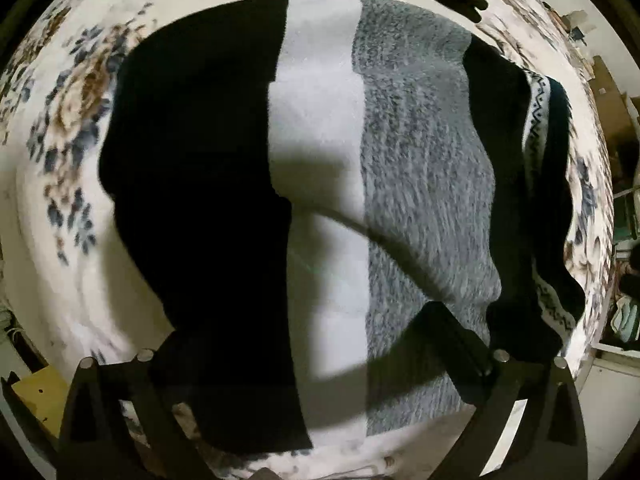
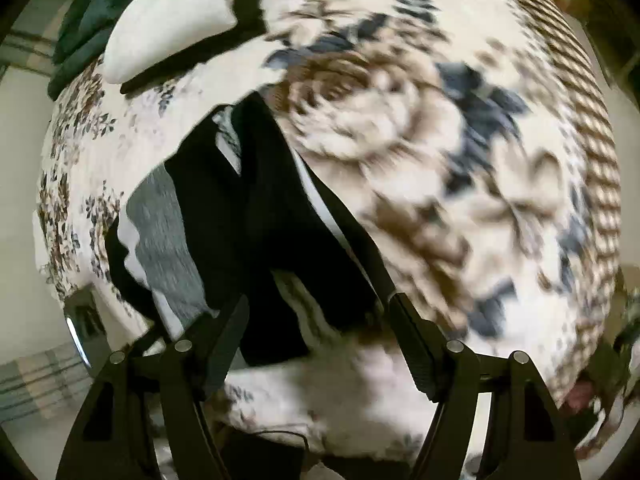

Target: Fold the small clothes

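Note:
A small knitted sweater (image 1: 420,184) with broad black, white and grey stripes lies spread on a floral blanket (image 1: 52,216). A patterned black-and-white band runs along its right edge (image 1: 536,120). My left gripper (image 1: 308,332) hovers open above its near part, fingers wide apart, nothing between them. In the right wrist view the same sweater (image 2: 256,216) lies left of centre, bunched and folded over at its near end. My right gripper (image 2: 320,320) is open just over that near edge, its fingers either side of the black cloth, not closed on it.
A white pillow (image 2: 168,20) on dark green cloth lies at the far end of the bed. The blanket's rope-patterned border (image 2: 592,152) runs along the right side. Room clutter shows past the bed edge (image 1: 624,312) on the right.

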The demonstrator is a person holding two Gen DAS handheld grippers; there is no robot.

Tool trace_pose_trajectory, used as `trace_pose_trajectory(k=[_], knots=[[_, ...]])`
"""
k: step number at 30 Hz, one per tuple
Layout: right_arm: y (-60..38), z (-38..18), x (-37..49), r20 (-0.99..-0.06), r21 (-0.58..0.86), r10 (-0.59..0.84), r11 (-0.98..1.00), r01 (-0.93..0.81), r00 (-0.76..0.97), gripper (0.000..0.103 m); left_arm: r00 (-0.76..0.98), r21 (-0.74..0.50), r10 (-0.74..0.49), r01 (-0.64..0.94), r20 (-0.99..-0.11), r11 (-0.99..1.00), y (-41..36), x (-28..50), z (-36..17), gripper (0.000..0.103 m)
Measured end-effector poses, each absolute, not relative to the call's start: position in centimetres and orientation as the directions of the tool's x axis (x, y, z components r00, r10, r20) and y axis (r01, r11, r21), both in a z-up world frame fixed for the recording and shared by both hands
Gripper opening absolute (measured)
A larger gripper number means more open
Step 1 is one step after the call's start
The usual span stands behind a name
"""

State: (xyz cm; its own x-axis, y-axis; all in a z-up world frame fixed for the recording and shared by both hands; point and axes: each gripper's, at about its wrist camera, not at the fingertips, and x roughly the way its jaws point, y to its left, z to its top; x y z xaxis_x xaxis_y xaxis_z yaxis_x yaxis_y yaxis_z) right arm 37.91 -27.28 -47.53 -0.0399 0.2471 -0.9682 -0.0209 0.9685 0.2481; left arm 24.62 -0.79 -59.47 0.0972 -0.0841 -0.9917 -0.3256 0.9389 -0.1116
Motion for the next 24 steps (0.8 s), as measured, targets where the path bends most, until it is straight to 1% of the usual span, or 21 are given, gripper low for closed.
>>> trace_pose_trajectory(k=[3,7,8,9,10,11,13,14,15,17,19,20,21,22,23,24], knots=[[-24.9,-50.0,39.9,-0.969,0.247,0.245,0.967,-0.059,-0.043,0.074,0.111,-0.129,-0.096,-0.347,-0.989,0.929,-0.4,24.8,-59.7,0.103],[-21.7,-53.6,41.4,-0.965,0.255,0.244,0.960,-0.115,-0.099,0.074,0.123,-0.137,-0.097,-0.388,-0.988,0.911,-0.1,24.9,-60.2,0.103],[-21.1,-54.3,41.7,-0.969,0.235,0.222,0.962,-0.139,-0.106,0.069,0.131,-0.138,-0.092,-0.398,-0.987,0.907,-0.1,24.9,-60.2,0.103],[-20.8,-54.7,41.9,-0.978,0.199,0.186,0.967,-0.162,-0.092,0.046,0.121,-0.129,-0.087,-0.409,-0.989,0.903,-0.1,25.1,-60.3,0.103],[-21.0,-54.8,42.2,-0.987,0.155,0.146,0.974,-0.167,-0.067,0.032,0.107,-0.125,-0.089,-0.413,-0.990,0.902,-0.1,25.4,-60.3,0.103],[-21.8,-55.0,42.8,-0.994,0.107,0.101,0.982,-0.153,-0.045,0.023,0.099,-0.123,-0.090,-0.412,-0.991,0.903,-0.1,25.5,-60.3,0.103],[-23.8,-54.9,43.8,-0.995,0.097,0.094,0.992,-0.078,-0.033,0.023,0.098,-0.130,-0.097,-0.415,-0.990,0.901,0.0,25.4,-59.6,0.103],[-24.8,-54.9,44.2,-0.995,0.091,0.089,0.995,-0.042,-0.037,0.021,0.104,-0.135,-0.100,-0.424,-0.990,0.895,0.3,25.2,-59.2,0.103],[-25.8,-54.7,44.6,-0.999,0.035,0.034,0.999,-0.025,-0.042,0.018,0.114,-0.144,-0.104,-0.442,-0.988,0.885,0.8,24.6,-58.3,0.103],[-26.5,-54.2,45.0,-0.999,0.005,0.004,1.000,-0.027,-0.047,0.018,0.141,-0.152,-0.096,-0.468,-0.985,0.871,1.8,23.4,-56.8,0.103],[-26.9,-52.9,45.3,-0.994,0.083,0.082,0.996,-0.015,-0.077,0.018,0.170,-0.134,-0.056,-0.490,-0.984,0.862,3.2,21.6,-55.2,0.103],[-26.3,-51.7,45.5,-0.987,0.138,0.134,0.990,-0.036,-0.088,0.020,0.180,-0.105,-0.015,-0.504,-0.983,0.858,4.2,20.2,-54.4,0.103],[-25.5,-50.8,45.6,-0.981,0.174,0.167,0.982,-0.069,-0.094,0.030,0.183,-0.091,0.005,-0.511,-0.983,0.855,4.5,19.5,-54.3,0.103],[-24.2,-49.8,45.7,-0.974,0.214,0.203,0.970,-0.117,-0.100,0.037,0.179,-0.068,0.033,-0.530,-0.983,0.845,5.5,18.4,-54.3,0.103],[-21.9,-48.6,45.8,-0.963,0.261,0.243,0.947,-0.190,-0.113,0.048,0.174,-0.060,0.042,-0.543,-0.984,0.838,6.2,17.7,-54.6,0.103],[-19.7,-47.8,45.9,-0.955,0.293,0.268,0.921,-0.257,-0.129,0.055,0.171,-0.077,0.023,-0.557,-0.985,0.827,7.0,17.0,-55.5,0.103]])
